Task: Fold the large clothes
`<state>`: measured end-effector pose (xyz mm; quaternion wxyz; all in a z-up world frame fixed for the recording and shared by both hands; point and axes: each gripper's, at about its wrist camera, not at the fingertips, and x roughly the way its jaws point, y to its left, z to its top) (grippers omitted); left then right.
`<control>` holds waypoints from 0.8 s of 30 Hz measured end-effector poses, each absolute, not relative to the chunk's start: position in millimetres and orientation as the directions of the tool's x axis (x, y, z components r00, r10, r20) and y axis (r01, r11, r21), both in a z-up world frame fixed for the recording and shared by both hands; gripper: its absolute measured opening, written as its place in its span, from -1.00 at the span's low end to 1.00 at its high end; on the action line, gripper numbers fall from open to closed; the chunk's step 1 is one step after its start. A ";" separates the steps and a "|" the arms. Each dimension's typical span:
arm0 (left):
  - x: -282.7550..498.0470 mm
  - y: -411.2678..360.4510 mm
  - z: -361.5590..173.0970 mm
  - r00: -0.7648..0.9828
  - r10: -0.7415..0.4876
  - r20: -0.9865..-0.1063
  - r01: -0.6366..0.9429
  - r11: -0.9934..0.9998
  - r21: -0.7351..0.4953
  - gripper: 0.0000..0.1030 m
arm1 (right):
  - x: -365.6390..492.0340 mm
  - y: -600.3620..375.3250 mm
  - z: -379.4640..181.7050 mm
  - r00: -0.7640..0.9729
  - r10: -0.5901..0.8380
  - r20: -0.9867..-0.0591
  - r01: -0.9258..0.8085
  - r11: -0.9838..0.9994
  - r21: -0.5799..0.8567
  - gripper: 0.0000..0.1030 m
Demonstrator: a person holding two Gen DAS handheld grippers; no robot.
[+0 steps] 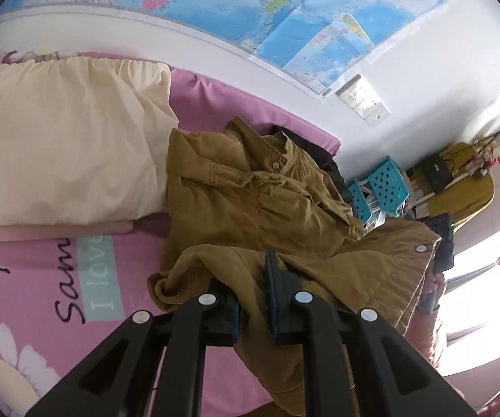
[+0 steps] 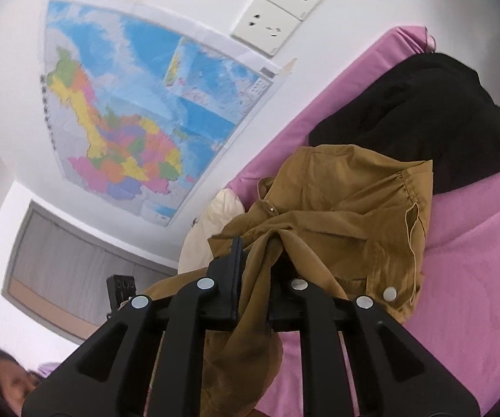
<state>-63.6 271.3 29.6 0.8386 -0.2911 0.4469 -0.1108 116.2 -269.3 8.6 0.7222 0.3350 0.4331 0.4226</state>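
Judging by the crumpled heap, we are early in the fold: the brown jacket (image 1: 250,201) lies bunched on the pink bed (image 1: 24,278), collar and sleeves in disorder, nothing yet squared. Our left tool (image 1: 253,299) is clamped on a fold of its cloth, and our right tool (image 2: 255,278) pinches another bunch of the same jacket. We reckon spreading it flat comes first. Room is tight: a cream pillow (image 1: 58,146) lies just beside it on one side, a black garment (image 2: 424,111) touches its far edge, and the wall with the map (image 2: 128,121) closes the far side.
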 end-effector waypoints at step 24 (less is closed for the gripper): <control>45.8 299.9 -1.3 0.475 -0.424 -0.771 -0.211 0.796 -0.567 -0.71 | 197.5 -252.6 -41.6 0.260 0.881 -0.395 -0.107 0.433 0.895 -0.56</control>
